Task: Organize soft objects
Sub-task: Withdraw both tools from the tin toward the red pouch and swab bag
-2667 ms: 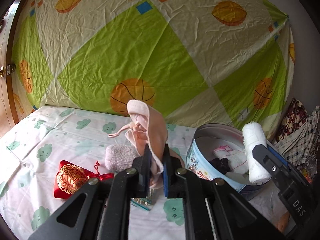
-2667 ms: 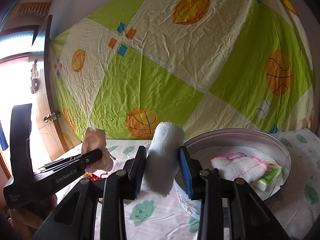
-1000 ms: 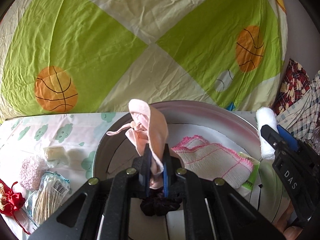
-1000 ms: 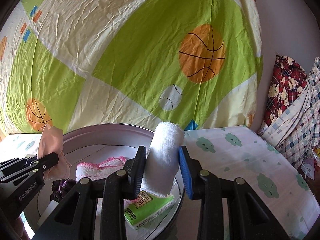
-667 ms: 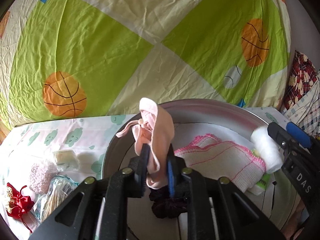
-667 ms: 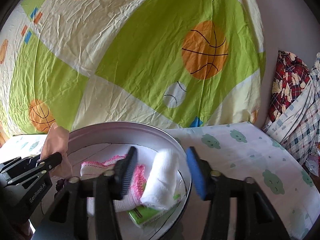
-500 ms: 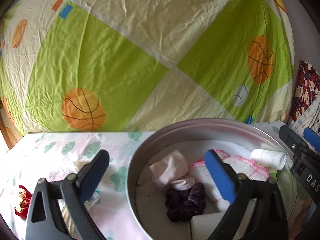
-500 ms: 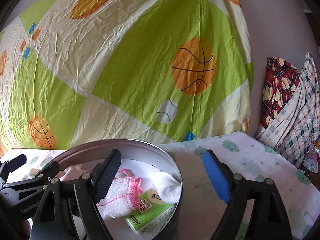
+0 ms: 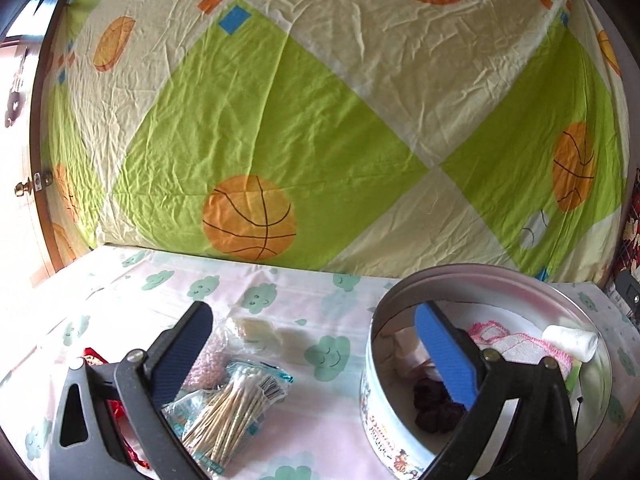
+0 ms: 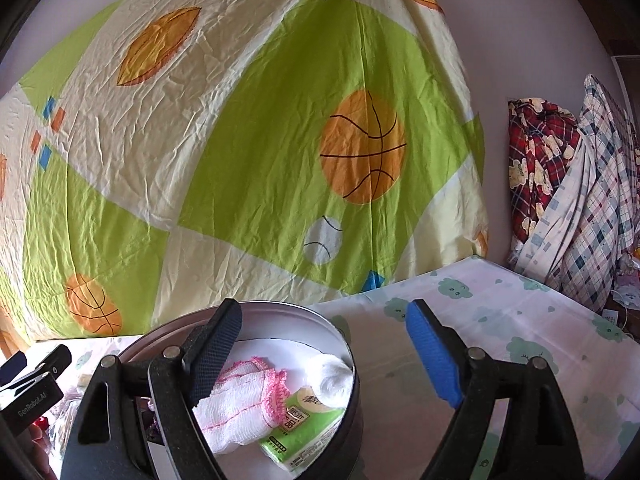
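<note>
Both grippers empty; white gauze roll (image 10: 334, 380) in tin (image 10: 352, 400).

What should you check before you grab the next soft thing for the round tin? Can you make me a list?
1. Left gripper empty, jaws wide: ok.
2. Right gripper empty, jaws wide: ok.
3. White rolled bandage lies inside the round metal tin, beside the pink-edged white cloth and green tissue pack: ok.
4. Dark purple scrunchie and pale pink cloth inside the tin: ok.
5. All soft things packed: not ok; a fuzzy pink puff sits on the cloud-print sheet, partly hidden behind a left finger.
6. Path to the puff: cannot tell; the clear bag of cotton swabs lies against it.
</note>
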Demonstrator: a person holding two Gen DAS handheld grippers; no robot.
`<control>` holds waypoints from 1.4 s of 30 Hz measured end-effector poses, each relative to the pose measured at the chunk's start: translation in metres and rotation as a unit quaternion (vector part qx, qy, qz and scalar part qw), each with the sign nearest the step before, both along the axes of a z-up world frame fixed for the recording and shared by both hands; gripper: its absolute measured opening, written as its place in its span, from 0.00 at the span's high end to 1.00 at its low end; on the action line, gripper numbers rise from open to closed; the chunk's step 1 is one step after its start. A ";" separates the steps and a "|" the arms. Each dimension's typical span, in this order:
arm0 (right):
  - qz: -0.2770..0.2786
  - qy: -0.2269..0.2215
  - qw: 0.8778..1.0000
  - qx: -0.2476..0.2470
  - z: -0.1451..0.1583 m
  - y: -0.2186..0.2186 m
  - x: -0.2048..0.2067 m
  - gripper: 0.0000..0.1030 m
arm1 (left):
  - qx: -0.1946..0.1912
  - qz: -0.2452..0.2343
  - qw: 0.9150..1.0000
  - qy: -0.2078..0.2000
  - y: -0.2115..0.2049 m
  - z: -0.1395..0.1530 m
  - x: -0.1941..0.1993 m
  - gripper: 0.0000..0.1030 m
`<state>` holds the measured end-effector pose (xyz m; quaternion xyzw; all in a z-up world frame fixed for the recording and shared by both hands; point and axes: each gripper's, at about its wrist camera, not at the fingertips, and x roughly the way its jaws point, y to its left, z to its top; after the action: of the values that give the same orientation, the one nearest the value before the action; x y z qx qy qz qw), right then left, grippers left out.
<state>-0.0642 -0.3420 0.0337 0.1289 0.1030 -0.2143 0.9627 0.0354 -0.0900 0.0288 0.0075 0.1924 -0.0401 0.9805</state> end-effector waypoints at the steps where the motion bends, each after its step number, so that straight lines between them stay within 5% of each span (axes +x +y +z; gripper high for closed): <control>1: -0.002 -0.002 1.000 -0.003 0.000 0.001 -0.001 0.17 | 0.001 0.004 1.000 0.001 0.001 -0.002 -0.002 0.00; 21: -0.024 -0.047 0.998 -0.032 -0.002 0.025 -0.021 0.08 | 0.062 0.014 0.997 -0.041 -0.002 -0.011 -0.025 0.00; 42: -0.025 -0.049 0.998 -0.029 -0.004 0.048 -0.036 0.08 | 0.052 -0.021 0.998 -0.016 0.011 -0.015 -0.030 0.00</control>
<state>-0.1005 -0.2942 0.0296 0.1134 0.0463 -0.2349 0.9643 0.0058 -0.0792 0.0143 0.0629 0.1785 -0.0502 0.9806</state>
